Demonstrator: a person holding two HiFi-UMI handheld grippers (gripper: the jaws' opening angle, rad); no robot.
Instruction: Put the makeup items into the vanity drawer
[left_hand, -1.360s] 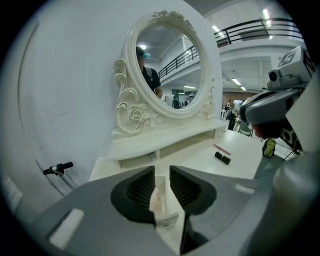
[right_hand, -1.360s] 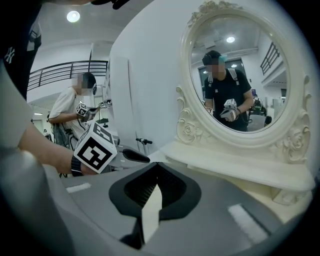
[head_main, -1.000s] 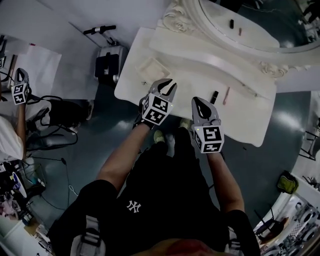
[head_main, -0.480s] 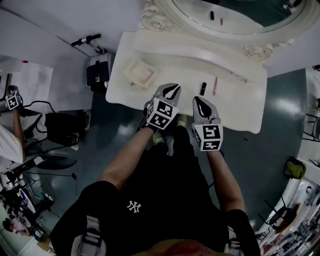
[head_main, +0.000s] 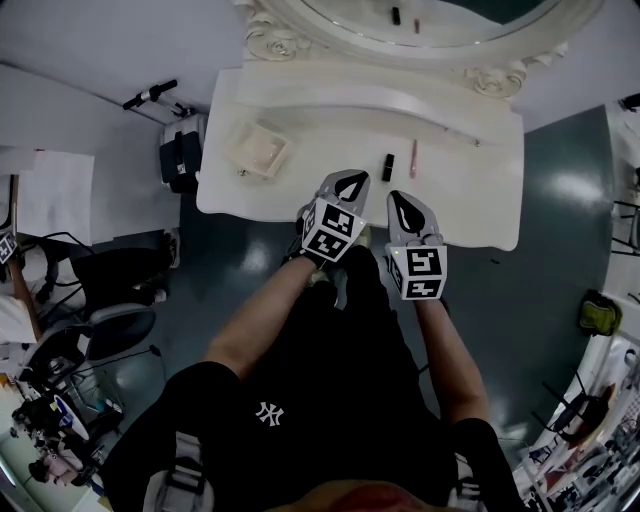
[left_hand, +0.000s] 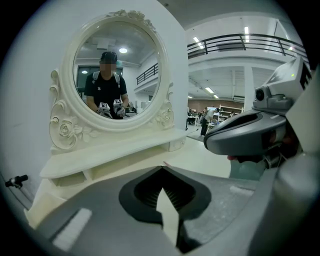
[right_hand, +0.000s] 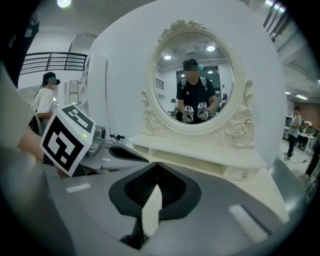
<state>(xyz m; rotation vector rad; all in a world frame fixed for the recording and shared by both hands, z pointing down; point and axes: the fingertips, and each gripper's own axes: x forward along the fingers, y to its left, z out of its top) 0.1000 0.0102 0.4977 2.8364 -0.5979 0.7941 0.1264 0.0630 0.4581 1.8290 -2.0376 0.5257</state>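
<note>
A white vanity table (head_main: 480, 190) with an oval mirror (head_main: 440, 20) stands in front of me. On its top lie a short black tube (head_main: 388, 167) and a thin pink pencil (head_main: 412, 158), side by side. My left gripper (head_main: 350, 186) and right gripper (head_main: 408, 208) hover side by side over the table's front edge, just short of the two items. Both are shut with nothing between the jaws. In the gripper views the left gripper (left_hand: 162, 167) and right gripper (right_hand: 157, 164) face the mirror (right_hand: 194, 82), jaw tips touching.
A small shallow cream tray (head_main: 257, 150) sits on the table's left part. A black case with a handle (head_main: 180, 152) stands on the floor left of the vanity. A chair (head_main: 95, 335) and cables lie further left. A person (right_hand: 46, 102) stands in the background.
The vanity has slid nearer and lower in the head view as I stepped toward it. Both grippers, still shut, now reach the table's front edge.
</note>
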